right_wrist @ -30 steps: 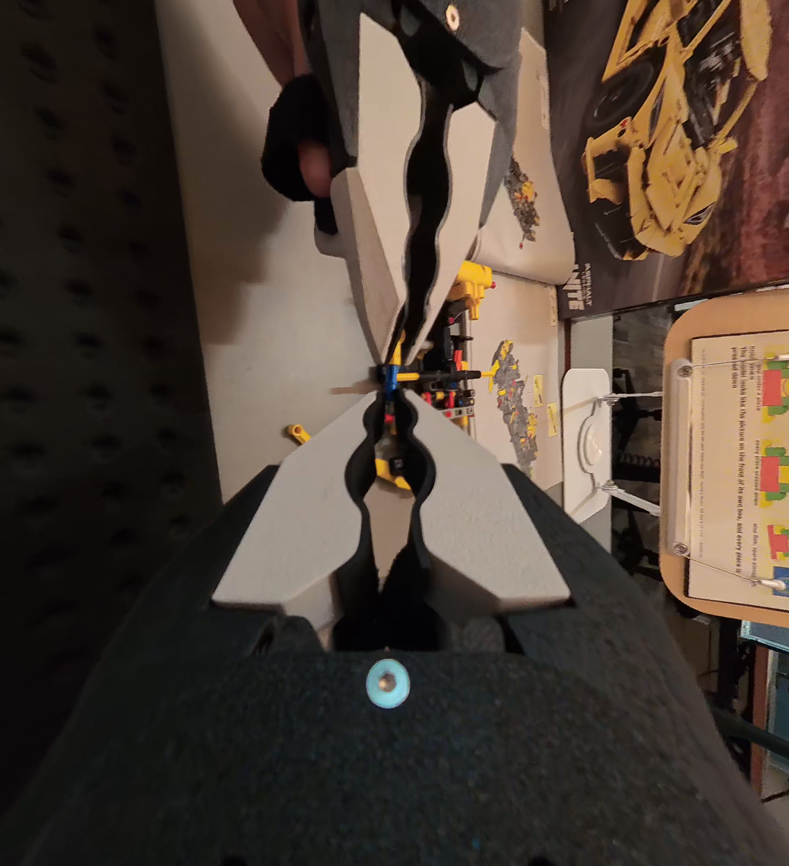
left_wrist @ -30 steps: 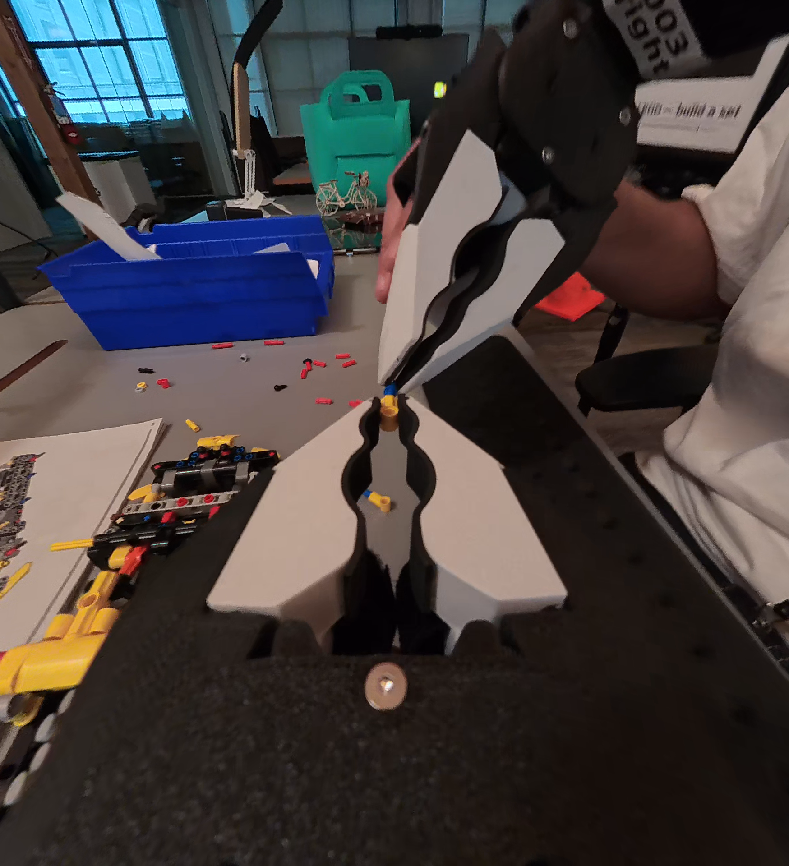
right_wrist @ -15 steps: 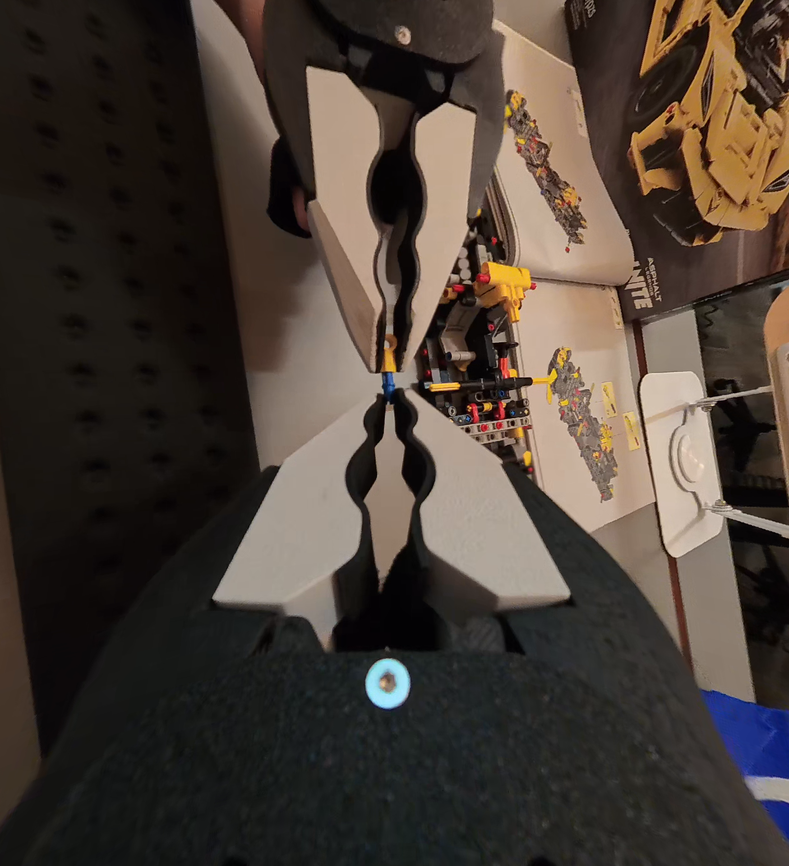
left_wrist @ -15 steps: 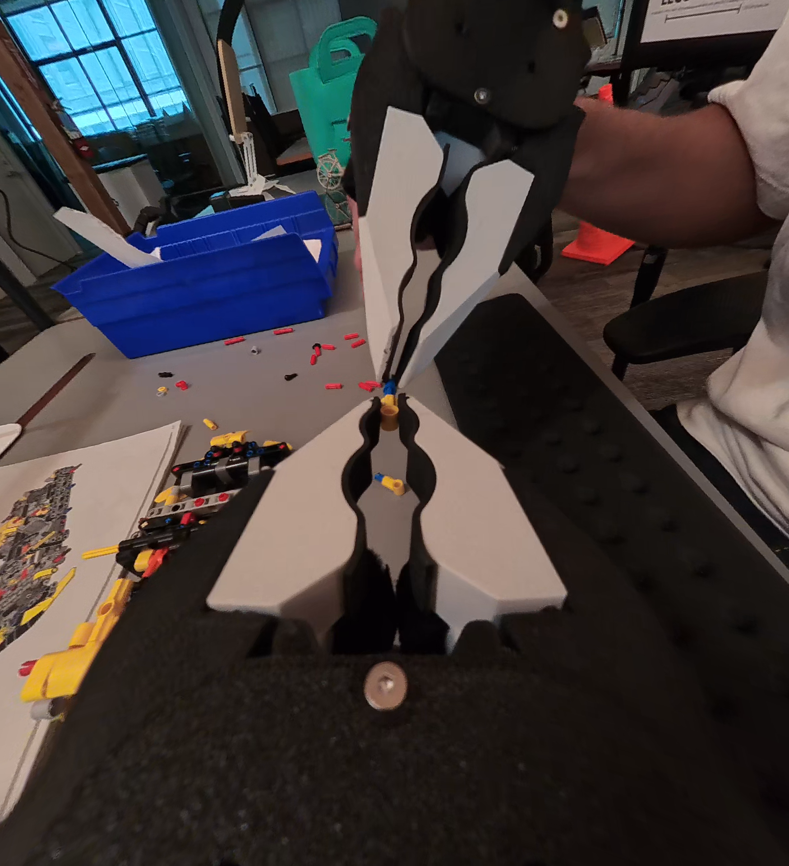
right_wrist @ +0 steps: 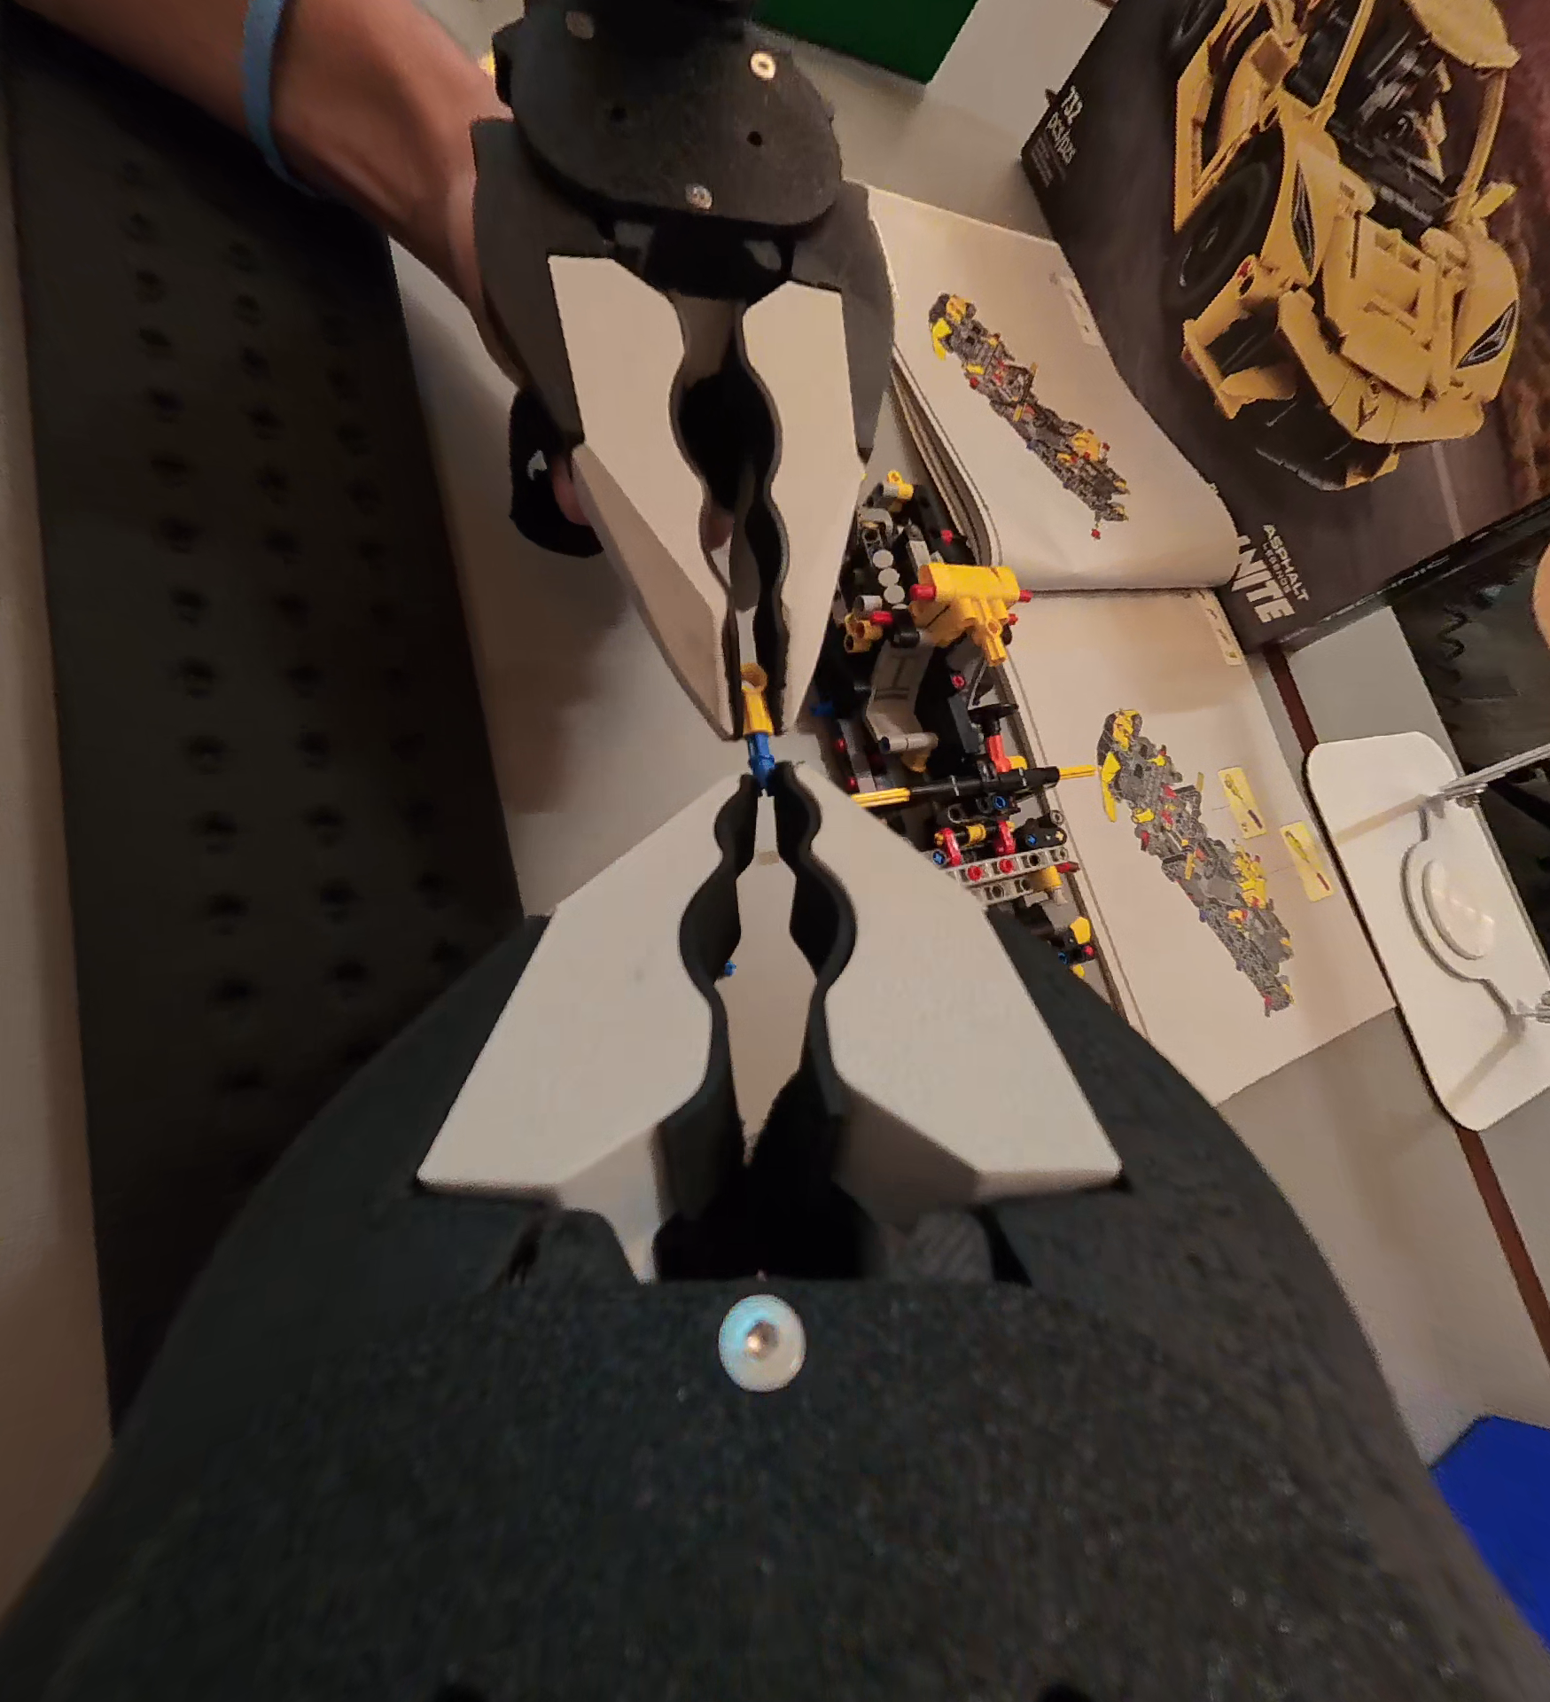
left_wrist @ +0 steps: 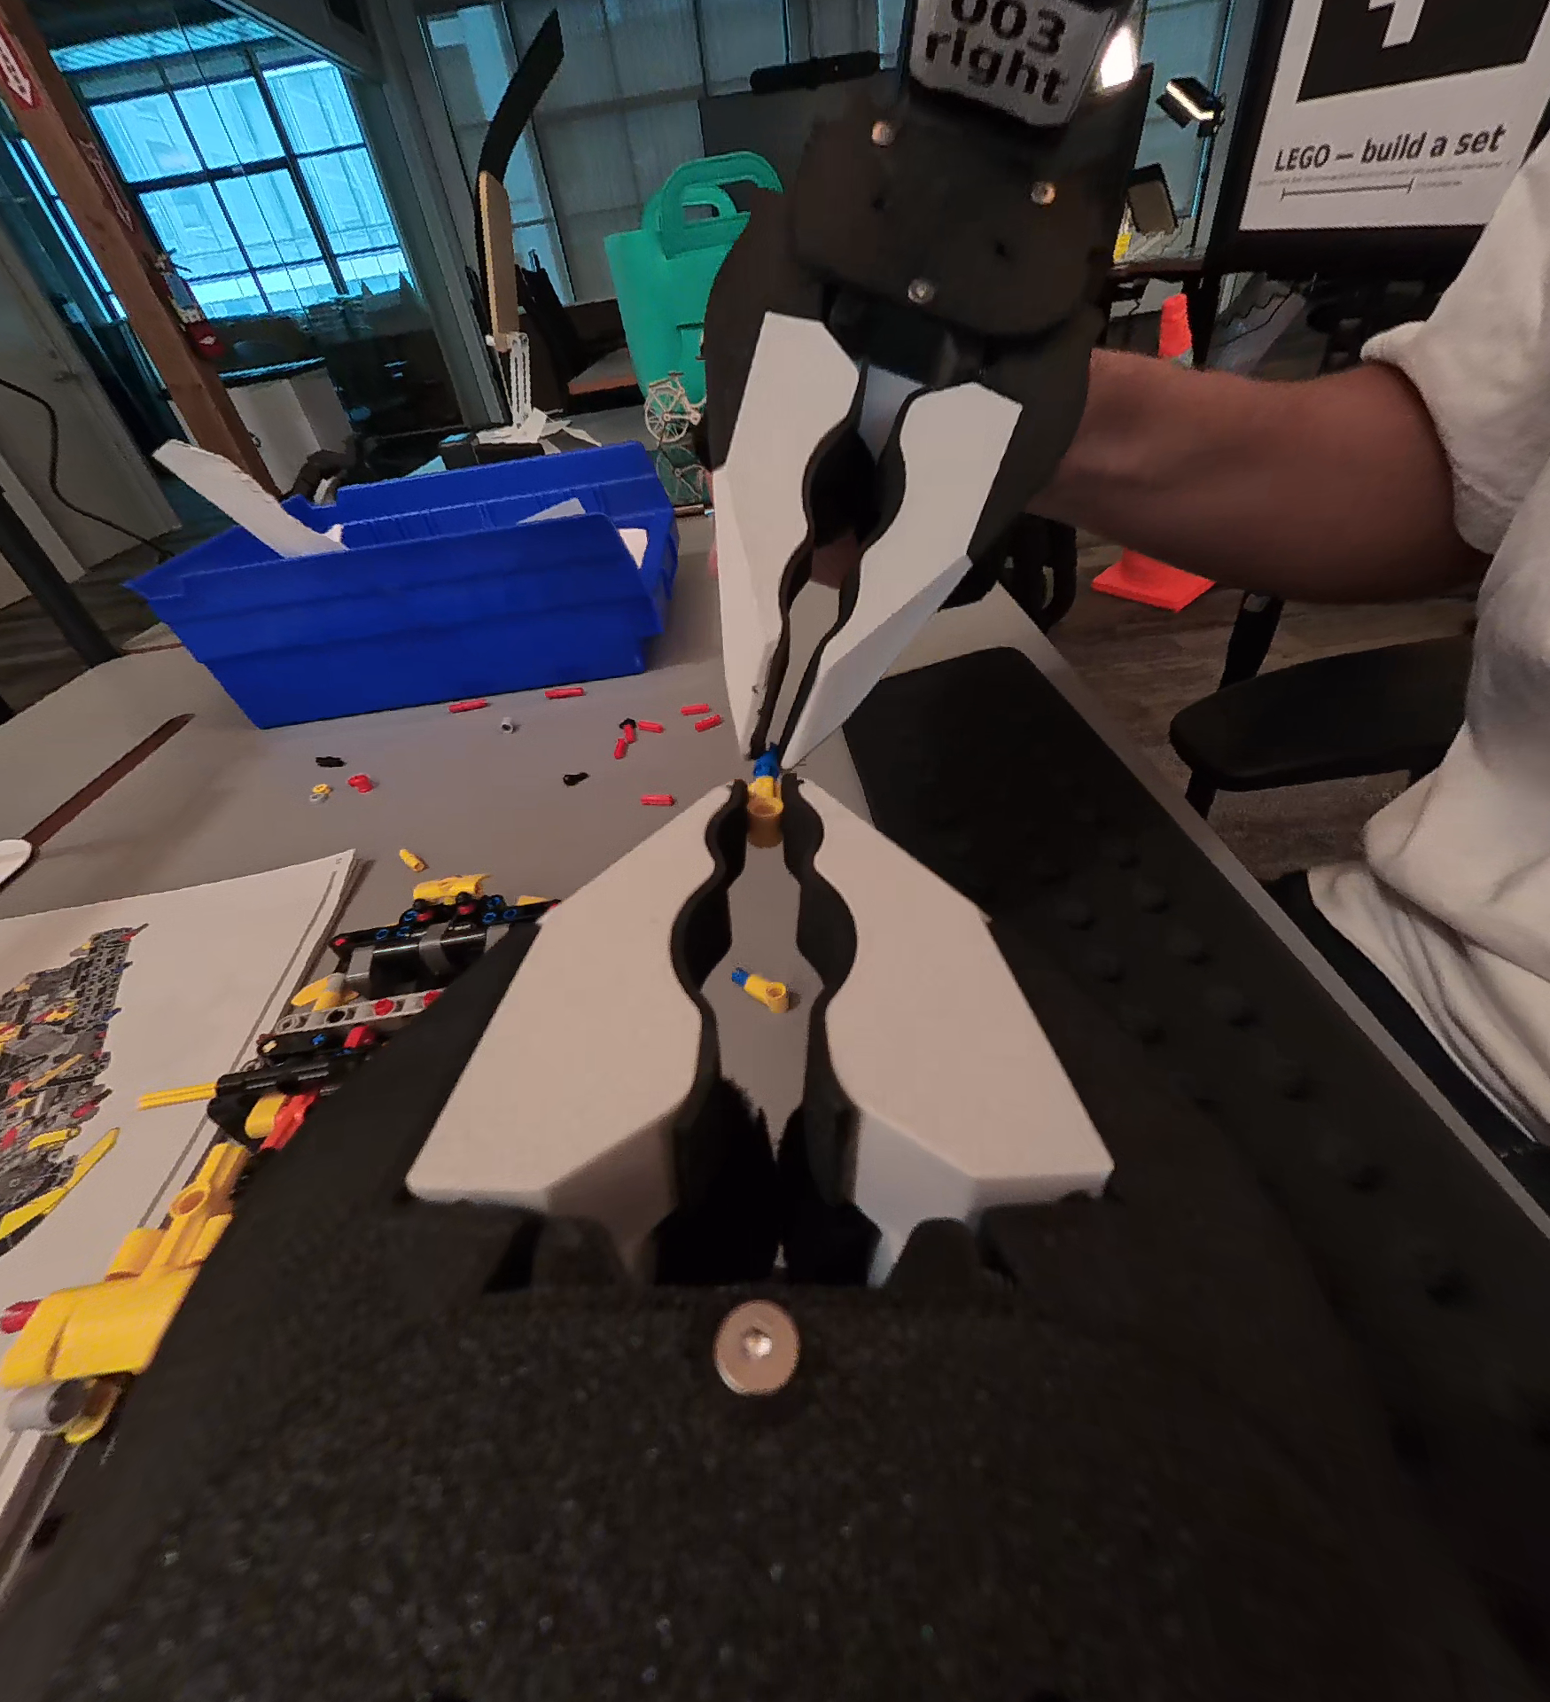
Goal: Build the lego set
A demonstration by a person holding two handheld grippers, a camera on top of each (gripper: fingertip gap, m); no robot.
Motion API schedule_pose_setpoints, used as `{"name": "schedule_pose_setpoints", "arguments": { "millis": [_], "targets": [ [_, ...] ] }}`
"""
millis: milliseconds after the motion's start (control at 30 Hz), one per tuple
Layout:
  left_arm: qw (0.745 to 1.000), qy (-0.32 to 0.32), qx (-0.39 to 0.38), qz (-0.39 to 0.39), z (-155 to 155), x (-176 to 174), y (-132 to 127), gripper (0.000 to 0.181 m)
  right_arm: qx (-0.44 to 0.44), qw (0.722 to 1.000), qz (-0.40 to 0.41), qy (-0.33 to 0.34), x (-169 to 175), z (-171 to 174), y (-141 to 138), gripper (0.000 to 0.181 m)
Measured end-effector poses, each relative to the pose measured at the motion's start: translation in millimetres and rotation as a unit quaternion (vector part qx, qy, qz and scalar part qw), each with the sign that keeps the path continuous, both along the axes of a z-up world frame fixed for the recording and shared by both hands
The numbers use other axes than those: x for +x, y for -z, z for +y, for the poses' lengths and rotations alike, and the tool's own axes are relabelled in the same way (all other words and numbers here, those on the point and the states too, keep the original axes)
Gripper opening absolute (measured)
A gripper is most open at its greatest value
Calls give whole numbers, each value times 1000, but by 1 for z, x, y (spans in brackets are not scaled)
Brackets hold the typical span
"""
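Observation:
My left gripper (left_wrist: 763, 798) is shut on a small yellow connector (left_wrist: 763, 818). My right gripper (right_wrist: 763, 781) is shut on a blue pin (right_wrist: 760, 761). The two grippers meet tip to tip above the grey table, and the blue pin (left_wrist: 763, 765) sits at the yellow connector's end (right_wrist: 755, 705). In the left wrist view the right gripper (left_wrist: 773, 751) comes down from above. In the right wrist view the left gripper (right_wrist: 757, 728) comes from the top. The partly built black, grey and yellow model (left_wrist: 403, 967) lies to the left, and shows in the right wrist view (right_wrist: 937, 700).
An open instruction booklet (left_wrist: 108, 1013) lies beside the model, with the set's box (right_wrist: 1351, 230) behind it. A blue bin (left_wrist: 421, 599) stands at the back. Loose red pins (left_wrist: 642, 728) and a yellow-blue piece (left_wrist: 762, 990) lie on the table. A black foam mat (left_wrist: 1075, 875) lies on the right. The tips of both grippers are at nearly the same place.
Both grippers keep their pieces, tip to tip. The right gripper has swung more upright over the left one, and the two parts now line up end to end.

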State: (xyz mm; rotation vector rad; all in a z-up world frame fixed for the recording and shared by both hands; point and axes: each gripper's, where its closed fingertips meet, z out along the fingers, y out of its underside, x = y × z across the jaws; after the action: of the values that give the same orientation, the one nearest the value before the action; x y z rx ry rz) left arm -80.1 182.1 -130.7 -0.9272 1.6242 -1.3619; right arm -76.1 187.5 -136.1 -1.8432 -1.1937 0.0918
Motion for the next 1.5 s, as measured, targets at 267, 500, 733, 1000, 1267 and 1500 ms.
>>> {"name": "schedule_pose_setpoints", "arguments": {
  "millis": [267,500,733,1000,1267,1500],
  "targets": [
    [999,4,-30,-17,3,-3,-11,7,5,997,83,-4,-3,5,-6,3],
    [1000,8,13,-3,-1,-4,-3,7,-7,998,63,-4,-5,1,1,3],
    [999,18,36,35,-5,-4,11,7,-27,999,40,-9,-5,-2,16,3],
    [995,28,62,77,-6,-6,26,7,-35,999,-22,-12,-6,-3,30,3],
    [994,25,72,84,-7,-5,31,7,-43,999,-16,-12,-4,-2,35,3],
    [992,8,102,78,-5,-2,34,7,-56,998,37,-1,-2,-4,32,3]
  ]
}}
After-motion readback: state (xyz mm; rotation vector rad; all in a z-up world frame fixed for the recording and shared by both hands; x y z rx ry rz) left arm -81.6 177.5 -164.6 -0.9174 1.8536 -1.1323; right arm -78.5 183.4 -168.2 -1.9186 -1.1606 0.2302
